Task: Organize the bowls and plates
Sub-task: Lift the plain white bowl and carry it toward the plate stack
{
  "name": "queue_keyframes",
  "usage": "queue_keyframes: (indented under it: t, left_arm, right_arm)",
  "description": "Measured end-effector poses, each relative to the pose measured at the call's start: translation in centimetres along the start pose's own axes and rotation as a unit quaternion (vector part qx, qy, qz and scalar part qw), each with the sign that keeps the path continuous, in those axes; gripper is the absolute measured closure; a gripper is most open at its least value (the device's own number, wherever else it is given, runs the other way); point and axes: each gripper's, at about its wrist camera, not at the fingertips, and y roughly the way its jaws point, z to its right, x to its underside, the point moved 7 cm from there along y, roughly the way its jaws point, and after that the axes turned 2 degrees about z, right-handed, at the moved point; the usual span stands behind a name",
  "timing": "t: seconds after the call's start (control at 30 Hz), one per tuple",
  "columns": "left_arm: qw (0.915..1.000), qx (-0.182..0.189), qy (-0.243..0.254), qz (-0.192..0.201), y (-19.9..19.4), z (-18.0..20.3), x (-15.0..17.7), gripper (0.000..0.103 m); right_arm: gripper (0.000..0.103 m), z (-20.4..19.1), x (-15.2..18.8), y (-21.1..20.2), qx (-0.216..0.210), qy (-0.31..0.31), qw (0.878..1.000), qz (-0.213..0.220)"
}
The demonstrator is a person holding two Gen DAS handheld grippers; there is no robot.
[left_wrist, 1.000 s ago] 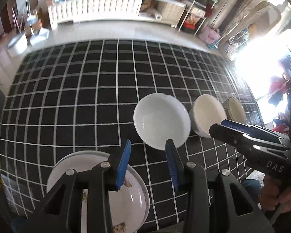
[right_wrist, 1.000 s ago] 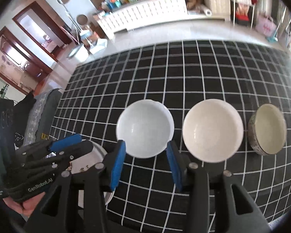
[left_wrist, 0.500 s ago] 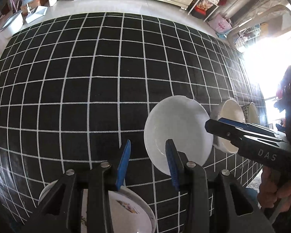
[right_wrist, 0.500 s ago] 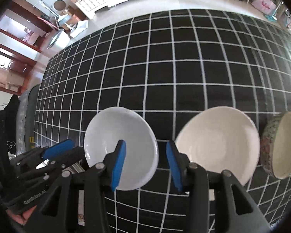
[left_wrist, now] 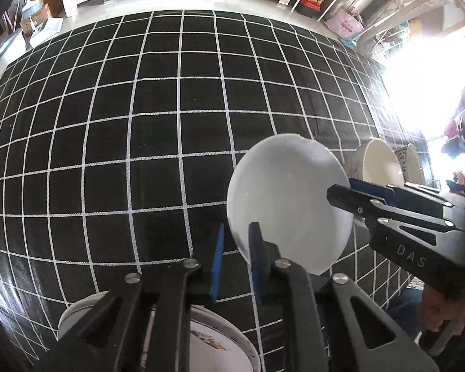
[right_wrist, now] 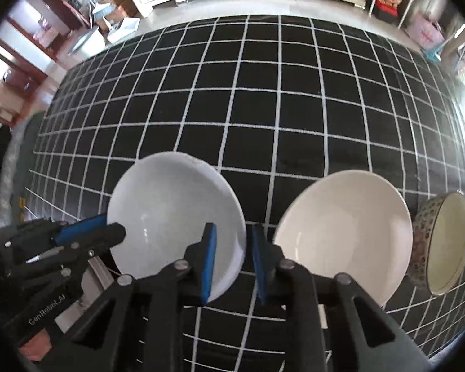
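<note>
**Both grippers straddling the white bowl rim, neither clamped yet**

Jaws: left gripper [left_wrist: 235,257] has its blue pads narrowed but still apart, with the near-left rim of the white bowl [left_wrist: 286,204] sitting in the gap. Right gripper [right_wrist: 231,259] is the same story: pads apart, the bowl's right rim between them, one pad inside the bowl and one outside. Cannot confirm pad contact on either side; a gap shows in both wrist views.

Likely step: a two-handed rim pinch to lift the white bowl, probably to nest it with the other bowls. That's a guess from the task line.

Doing it well:
- Seat both rims deeper between the pads before closing; a shallow bite on glazed ceramic will probably slip.
- Close both sides together so the bowl doesn't get shoved sideways on the cloth.
- Lift level, and clear the cream bowl's rim before moving right.

Bowl: plain white, glossy, shallow and wide with a thin rim. It sits on the black grid tablecloth [right_wrist: 263,99], near edge, centre. Cream bowl [right_wrist: 341,232] is just beside it on the right, with the patterned bowl [right_wrist: 443,241] further right. Decorated plates [left_wrist: 220,347] lie near-left, under the left gripper.
</note>
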Motion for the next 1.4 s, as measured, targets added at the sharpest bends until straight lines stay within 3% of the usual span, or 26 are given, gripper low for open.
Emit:
queue_keyframes:
  t: [0.23,0.83,1.4]
  left_arm:
    - [1.0000,-0.005,-0.005,0.004,-0.1,0.0,0.9,0.094]
    - [0.9996,-0.008,0.006,0.027,-4.1,4.2,6.5,0.094]
    - [0.9993,-0.015,0.026,0.023,-2.9,6.6,12.1,0.094]
  right_arm:
    - [0.090,0.3,0.5,0.0,0.005,0.019,1.000,0.008]
    - [0.090,1.5,7.5,-7.5,0.008,0.032,0.999,0.043]
    - [0.090,1.1,12.5,-7.1,0.035,0.037,0.997,0.049]
